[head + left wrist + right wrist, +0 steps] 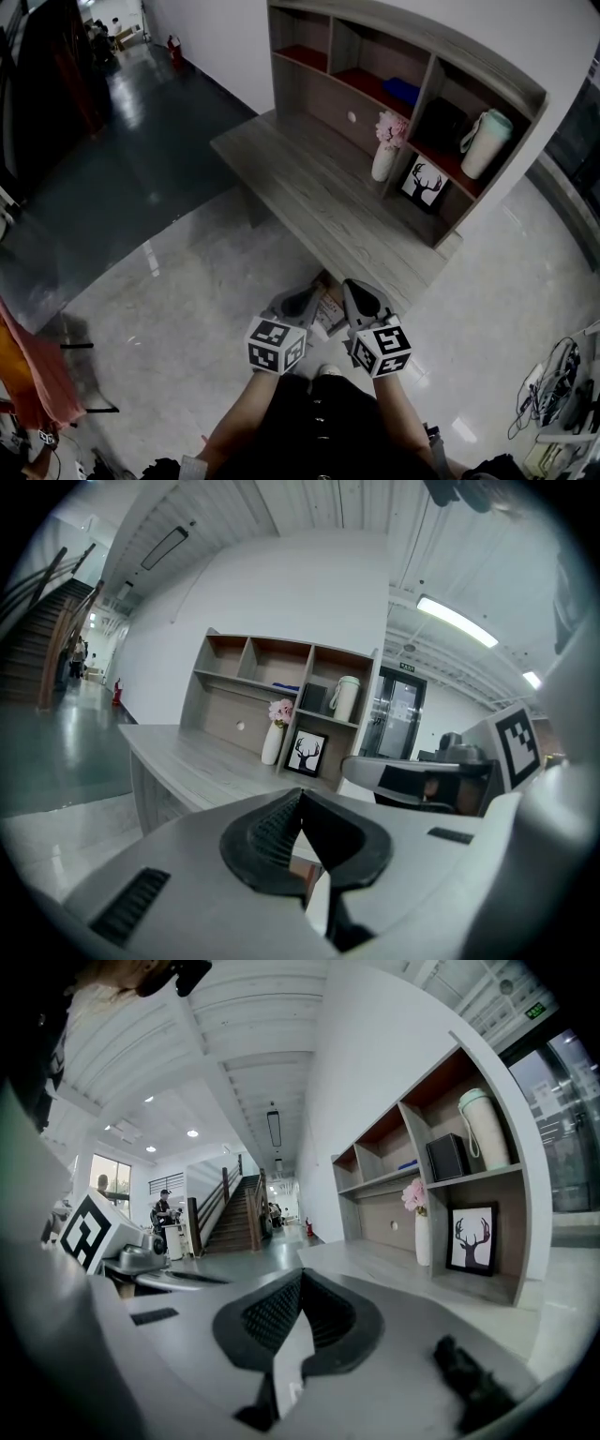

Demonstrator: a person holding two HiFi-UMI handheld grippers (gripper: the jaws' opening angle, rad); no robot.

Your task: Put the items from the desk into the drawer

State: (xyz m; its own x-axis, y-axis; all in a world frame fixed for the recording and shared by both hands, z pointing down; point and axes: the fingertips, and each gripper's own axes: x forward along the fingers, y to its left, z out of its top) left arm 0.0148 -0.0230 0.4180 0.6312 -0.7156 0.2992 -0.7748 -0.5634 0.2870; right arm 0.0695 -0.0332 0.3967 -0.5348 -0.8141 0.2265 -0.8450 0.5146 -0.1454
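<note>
The grey wooden desk carries a shelf unit along its back. On the desktop stand a white vase with pink flowers and a framed deer picture. A mint bottle, a black box and a blue item sit in the shelf compartments. My left gripper and right gripper hover side by side off the desk's near end, both shut and holding nothing. The left gripper view shows the vase, picture and bottle beyond the shut jaws. No drawer shows in any view.
Glossy floor surrounds the desk. A tangle of cables lies at the right edge and an orange cloth on a stand at the left. A staircase and people stand far down the hall.
</note>
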